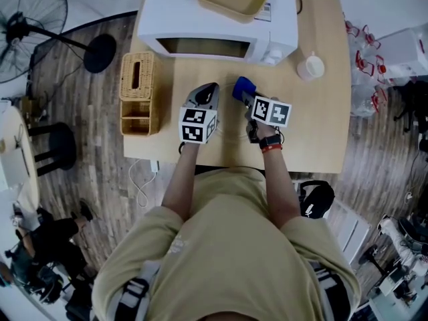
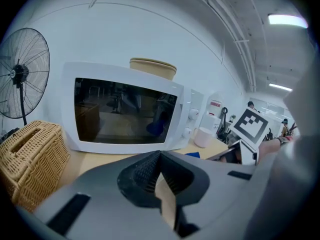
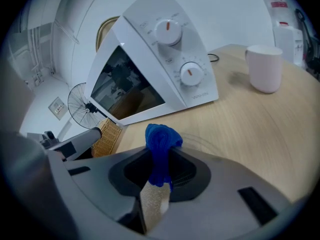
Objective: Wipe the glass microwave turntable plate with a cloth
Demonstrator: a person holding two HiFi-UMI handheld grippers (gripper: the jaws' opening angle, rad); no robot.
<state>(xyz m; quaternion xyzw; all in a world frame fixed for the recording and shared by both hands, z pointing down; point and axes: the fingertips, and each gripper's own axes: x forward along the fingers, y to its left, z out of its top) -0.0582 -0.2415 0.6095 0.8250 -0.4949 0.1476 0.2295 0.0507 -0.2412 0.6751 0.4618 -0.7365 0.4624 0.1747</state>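
Right gripper (image 3: 159, 156) is clamped on the bunched blue cloth (image 3: 161, 138), left gripper (image 2: 159, 171) pinched together empty, so I'd guess next I press onto the clear glass turntable plate (image 3: 216, 148).

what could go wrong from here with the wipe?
1. The blue cloth is a small wad pinched in the right tool; little sticks out, so the hard tips may scrape the glass plate.
2. The plate seems to lie loose on the table, and the left tool is shut on nothing, so wiping may slide it.
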